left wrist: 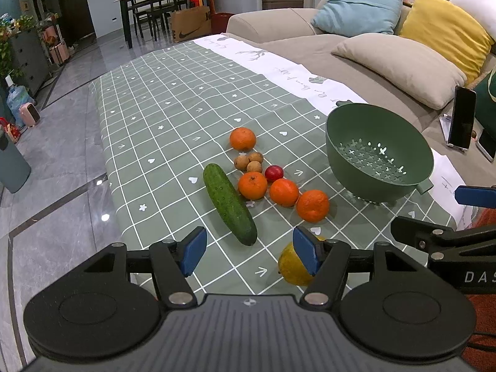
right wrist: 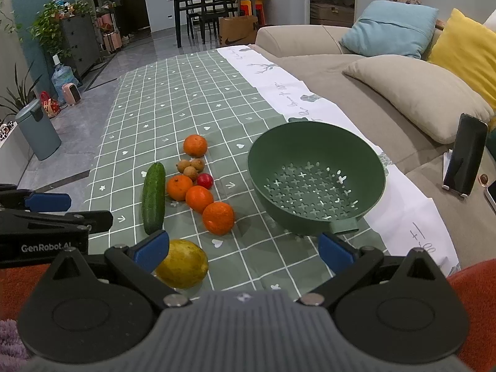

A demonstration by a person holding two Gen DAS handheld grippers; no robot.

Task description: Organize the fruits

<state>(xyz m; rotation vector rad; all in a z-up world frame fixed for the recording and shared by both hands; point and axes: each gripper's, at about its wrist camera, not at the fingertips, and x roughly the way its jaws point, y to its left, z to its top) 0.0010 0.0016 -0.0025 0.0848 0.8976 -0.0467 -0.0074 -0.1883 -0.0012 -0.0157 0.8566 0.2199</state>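
Grippers spread and empty above checked tablecloth (left wrist: pixel 173 99), left gripper (left wrist: pixel 249 252) behind cucumber (left wrist: pixel 229 200), right gripper (right wrist: pixel 243 249) facing green colander (right wrist: pixel 316 179), oranges (right wrist: pixel 218 218) between.

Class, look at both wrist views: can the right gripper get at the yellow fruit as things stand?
Probably yes. The right gripper is open and empty, and the yellow fruit lies just beside its left finger, with nothing on it or between them.
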